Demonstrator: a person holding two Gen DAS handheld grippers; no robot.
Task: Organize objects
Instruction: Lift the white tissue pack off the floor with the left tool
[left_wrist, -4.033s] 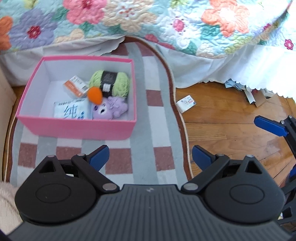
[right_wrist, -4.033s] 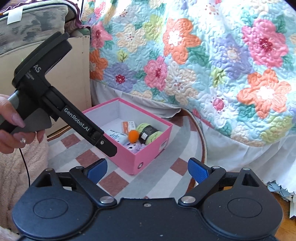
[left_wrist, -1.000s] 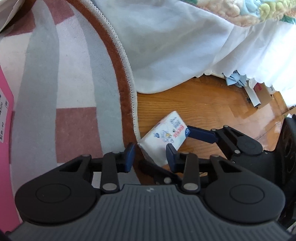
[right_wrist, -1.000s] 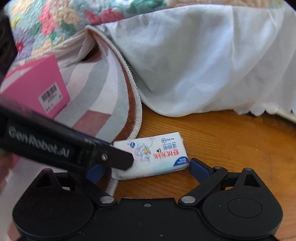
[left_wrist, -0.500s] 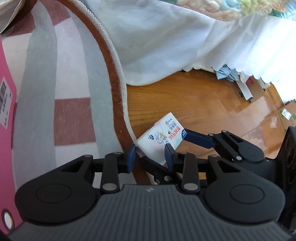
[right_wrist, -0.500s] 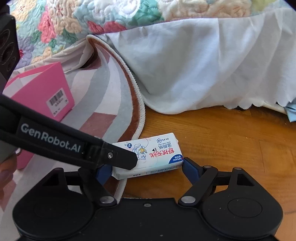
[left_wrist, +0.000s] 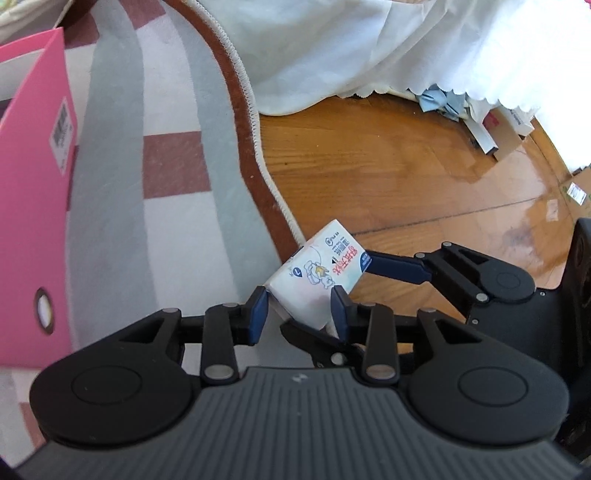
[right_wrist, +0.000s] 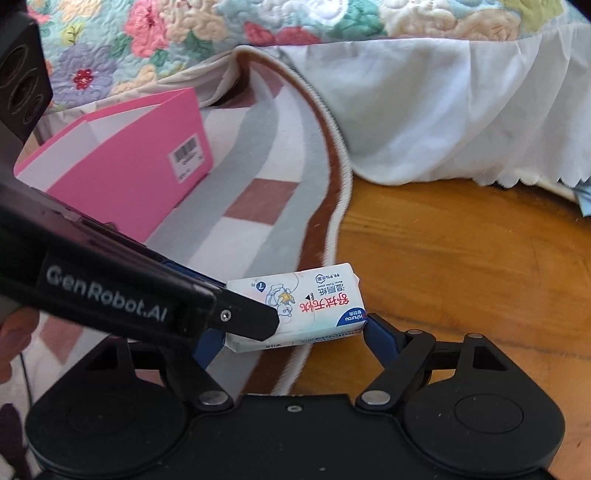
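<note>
A white tissue pack (left_wrist: 321, 269) with red and blue print hangs above the rug's brown edge, held from two sides. My left gripper (left_wrist: 299, 306) is shut on its narrow sides near one end. My right gripper (right_wrist: 291, 334) spans its length: one blue pad presses the far end, while the other pad is mostly hidden behind the left gripper's black body (right_wrist: 147, 299). In the right wrist view the tissue pack (right_wrist: 314, 299) lies level between the pads. The pink box (left_wrist: 33, 221) stands on the rug to the left, its contents hidden. The same pink box (right_wrist: 129, 177) shows its barcode label.
The striped grey, white and red rug (left_wrist: 166, 166) ends in a curved brown border on the wooden floor (left_wrist: 406, 166). A white bed skirt (left_wrist: 332, 48) hangs behind, below a floral quilt (right_wrist: 147, 29). Paper and cardboard scraps (left_wrist: 491, 125) lie under the bed at far right.
Both grippers have risen and drifted toward the rug with the tissue pack between them. The pack is off the floor and the pink box has come further into view.
</note>
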